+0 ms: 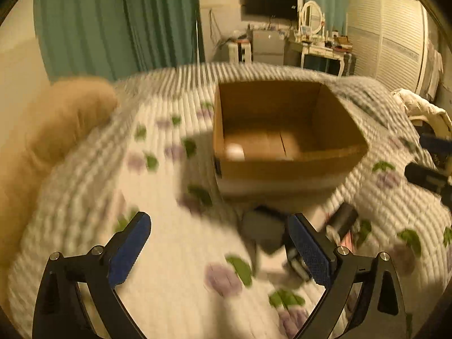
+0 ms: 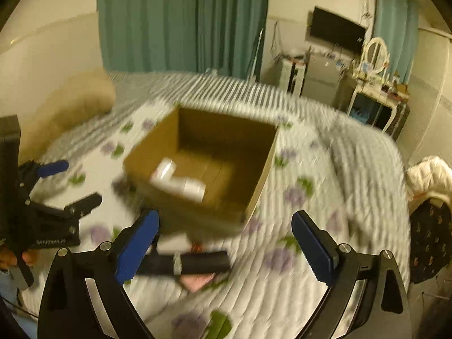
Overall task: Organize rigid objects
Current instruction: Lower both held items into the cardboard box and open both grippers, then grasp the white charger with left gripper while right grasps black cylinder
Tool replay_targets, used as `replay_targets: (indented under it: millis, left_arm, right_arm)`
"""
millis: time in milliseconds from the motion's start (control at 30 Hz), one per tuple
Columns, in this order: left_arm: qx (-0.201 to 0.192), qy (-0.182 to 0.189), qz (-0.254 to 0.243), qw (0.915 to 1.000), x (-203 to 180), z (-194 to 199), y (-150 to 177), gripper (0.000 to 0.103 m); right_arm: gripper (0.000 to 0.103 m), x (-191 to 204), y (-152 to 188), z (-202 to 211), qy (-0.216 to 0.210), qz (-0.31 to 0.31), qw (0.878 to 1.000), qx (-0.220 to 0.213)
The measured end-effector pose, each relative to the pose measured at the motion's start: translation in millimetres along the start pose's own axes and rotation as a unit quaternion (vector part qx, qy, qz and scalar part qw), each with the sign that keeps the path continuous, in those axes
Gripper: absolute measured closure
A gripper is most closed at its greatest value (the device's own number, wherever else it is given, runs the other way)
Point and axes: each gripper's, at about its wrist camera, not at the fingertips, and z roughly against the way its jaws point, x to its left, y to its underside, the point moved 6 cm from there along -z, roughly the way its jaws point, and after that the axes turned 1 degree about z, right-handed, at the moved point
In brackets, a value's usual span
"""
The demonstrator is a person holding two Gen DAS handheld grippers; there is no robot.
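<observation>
Open brown cardboard box sits on the bed's white quilt with purple and green print, a blurred white item lying inside it. Just in front lies a black cylinder. The left gripper and right gripper both hang spread wide, holding nothing.

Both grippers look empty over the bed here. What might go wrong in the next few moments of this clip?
1. The black cylinder lies on the soft, uneven quilt; it may roll away from the open right gripper.
2. The dark objects sit clustered beside the cardboard box; the open left gripper might knock one aside.
3. Both views are motion-blurred, so aim may suffer.
</observation>
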Motion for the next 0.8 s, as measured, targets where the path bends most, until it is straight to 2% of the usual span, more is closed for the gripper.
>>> replay_targets:
  millis: [100, 233, 433, 567, 633, 700, 767, 800]
  left_arm:
    - [0.016, -0.006, 0.003, 0.9998, -7.2, -12.0, 24.7, 0.003]
    - [0.025, -0.033, -0.053, 0.9977, -23.7, -23.2, 47.5, 0.003]
    - [0.061, -0.012, -0.075, 0.9952, -35.4, -41.6, 66.4, 0.003]
    - [0.079, -0.022, -0.095, 0.9921, -43.4, -54.2, 70.4, 0.006]
    - [0.089, -0.014, -0.095, 0.9914, -47.5, -61.8, 68.4, 0.015]
    - [0.106, -0.012, -0.100, 0.9893, -50.3, -72.4, 68.1, 0.017]
    - [0.111, -0.013, -0.103, 0.9884, -54.2, -81.0, 65.8, 0.026]
    - [0.113, -0.007, -0.106, 0.9878, -57.4, -83.7, 65.2, 0.035]
  right_arm:
    - [0.008, 6.1, 24.3, -12.6, 0.000, 0.010, 1.000, 0.015]
    - [0.008, 6.7, 52.2, -32.0, -0.003, 0.002, 0.999, 0.039]
    - [0.008, 3.0, 59.5, -35.5, 0.001, -0.009, 0.999, 0.035]
    - [0.008, 5.6, 59.9, -40.7, 0.003, -0.004, 0.999, 0.043]
    - [0.008, 6.4, 59.8, -42.5, 0.004, -0.002, 0.999, 0.047]
    - [0.008, 6.9, 60.3, -44.4, 0.006, -0.001, 0.999, 0.051]
    - [0.008, 7.3, 60.4, -45.5, 0.007, 0.000, 0.999, 0.053]
    - [0.008, 7.9, 60.7, -46.3, 0.007, 0.001, 0.999, 0.054]
